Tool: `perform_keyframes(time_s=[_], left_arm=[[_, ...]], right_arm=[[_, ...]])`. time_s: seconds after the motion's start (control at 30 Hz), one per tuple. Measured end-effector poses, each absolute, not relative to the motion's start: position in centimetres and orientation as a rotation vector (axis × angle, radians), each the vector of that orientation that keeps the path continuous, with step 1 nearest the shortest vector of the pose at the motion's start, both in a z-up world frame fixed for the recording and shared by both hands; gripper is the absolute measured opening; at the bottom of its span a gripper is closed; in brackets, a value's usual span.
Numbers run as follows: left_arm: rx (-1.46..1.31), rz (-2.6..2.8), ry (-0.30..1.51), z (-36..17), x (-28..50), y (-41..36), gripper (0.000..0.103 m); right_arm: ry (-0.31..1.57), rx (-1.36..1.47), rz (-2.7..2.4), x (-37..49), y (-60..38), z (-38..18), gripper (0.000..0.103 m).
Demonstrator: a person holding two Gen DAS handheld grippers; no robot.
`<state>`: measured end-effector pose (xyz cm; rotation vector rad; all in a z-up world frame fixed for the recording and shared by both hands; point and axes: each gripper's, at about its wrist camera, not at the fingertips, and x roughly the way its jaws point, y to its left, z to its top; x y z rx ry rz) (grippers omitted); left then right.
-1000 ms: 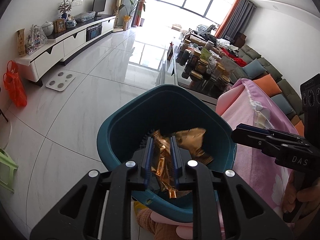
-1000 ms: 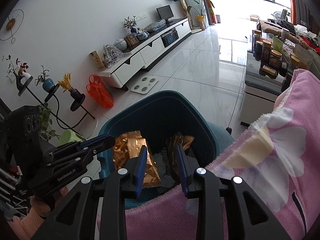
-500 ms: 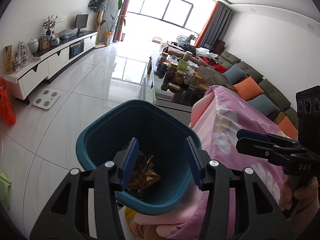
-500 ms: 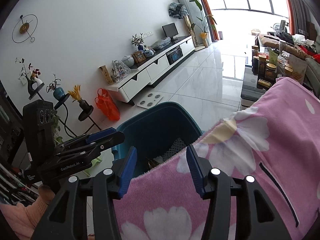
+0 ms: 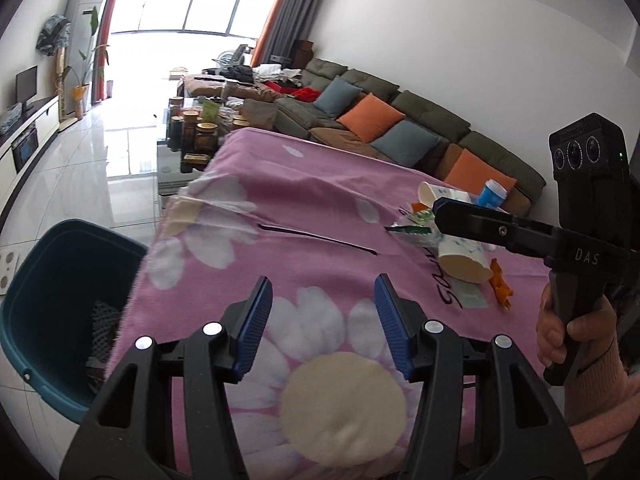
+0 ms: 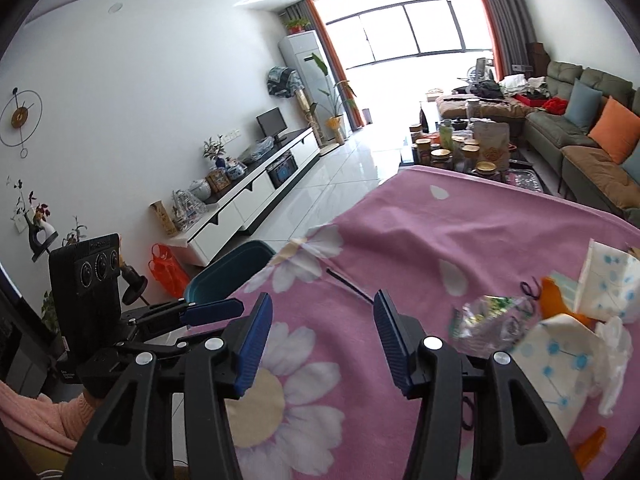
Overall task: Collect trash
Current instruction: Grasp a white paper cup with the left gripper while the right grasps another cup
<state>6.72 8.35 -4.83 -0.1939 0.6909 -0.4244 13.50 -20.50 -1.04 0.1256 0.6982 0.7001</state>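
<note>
A teal bin stands on the floor at the left edge of the table covered in a pink flowered cloth; it also shows in the right wrist view. My left gripper is open and empty above the cloth. My right gripper is open and empty above the cloth too. Trash lies at the right of the table: paper cups, a clear green-printed wrapper, orange scraps and white tissue.
A thin black stick lies on the cloth. A coffee table with jars stands beyond the table. A long sofa with cushions runs along the right wall. A TV cabinet and an orange bag are at the left.
My left gripper opened and dropped the gold wrapper into the bin. Both grippers then swung right from the bin to over the pink cloth, bringing the trash pile into view.
</note>
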Motion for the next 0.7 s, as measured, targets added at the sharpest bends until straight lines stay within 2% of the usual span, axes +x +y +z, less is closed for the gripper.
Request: perform_keyframes(time_s=[0.47, 0.53, 0.6, 0.7], left_arm=[[-0.185, -0.676, 0.857, -7.3, 11.0, -4.7, 0.062], [-0.199, -0.693, 0.881, -7.4, 12.0, -5.7, 0.065], [-0.204, -0.698, 0.902, -7.7, 12.7, -6.5, 0.065], [-0.215, -0.704, 0.934, -8.0, 13.9, -7.6, 0.065]], right_arm=[[0.699, 0.251, 0.336, 16.7, -35.1, -3.6, 0.05], [0.716, 0.262, 0.31, 18.1, -36.2, -4.1, 0.052], [0.732, 0.28, 0.279, 19.4, -37.3, -4.7, 0.059], [0.756, 0.299, 0.272, 21.3, -38.4, -5.4, 0.059]])
